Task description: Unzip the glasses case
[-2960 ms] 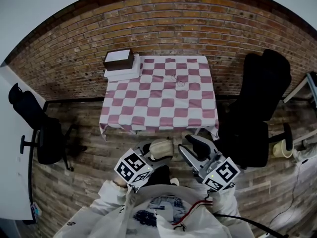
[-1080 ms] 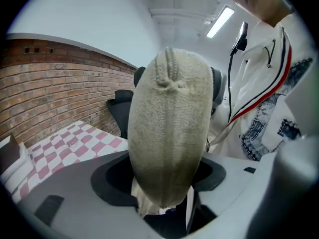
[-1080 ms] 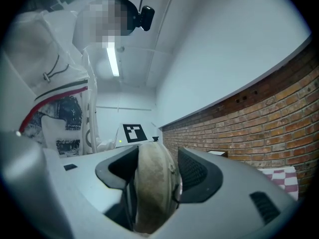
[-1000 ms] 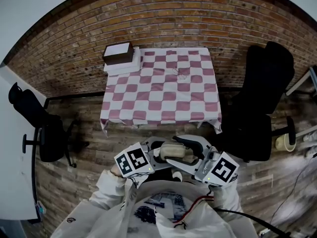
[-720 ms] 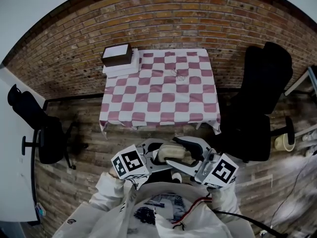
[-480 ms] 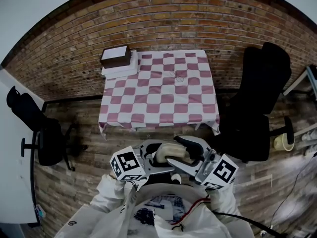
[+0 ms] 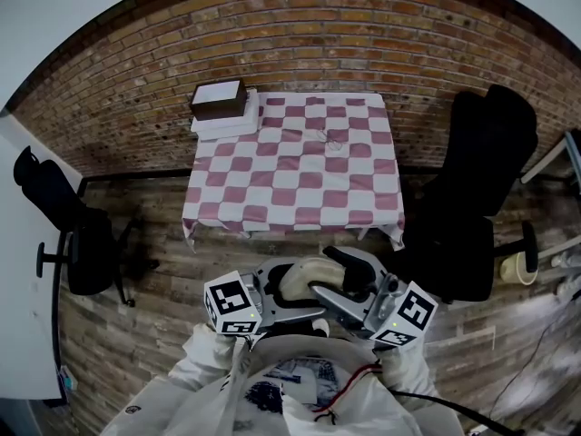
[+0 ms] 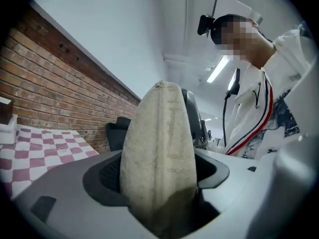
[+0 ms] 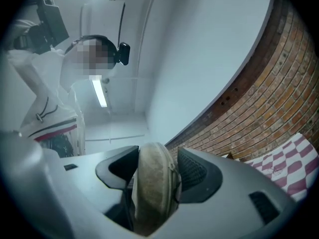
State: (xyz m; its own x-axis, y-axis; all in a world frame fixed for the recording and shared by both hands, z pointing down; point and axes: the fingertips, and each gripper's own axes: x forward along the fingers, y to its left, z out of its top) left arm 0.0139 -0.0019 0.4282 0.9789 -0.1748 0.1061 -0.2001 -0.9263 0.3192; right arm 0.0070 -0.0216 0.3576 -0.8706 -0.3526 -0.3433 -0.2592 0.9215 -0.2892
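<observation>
Head view alone shows left gripper (image 7: pixel 295 291) and right gripper (image 7: pixel 325 273) clamping glasses case (image 7: pixel 300 273).

No words, numbers or brands can be read; the shirt print (image 7: pixel 283 392) is too blurred.

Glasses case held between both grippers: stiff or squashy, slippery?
Probably semi-rigid: the glasses case holds its domed shape clamped in the left gripper. Its textured fabric skin looks grippy, not slick. Likely light: it spans to the right gripper without sagging.
</observation>
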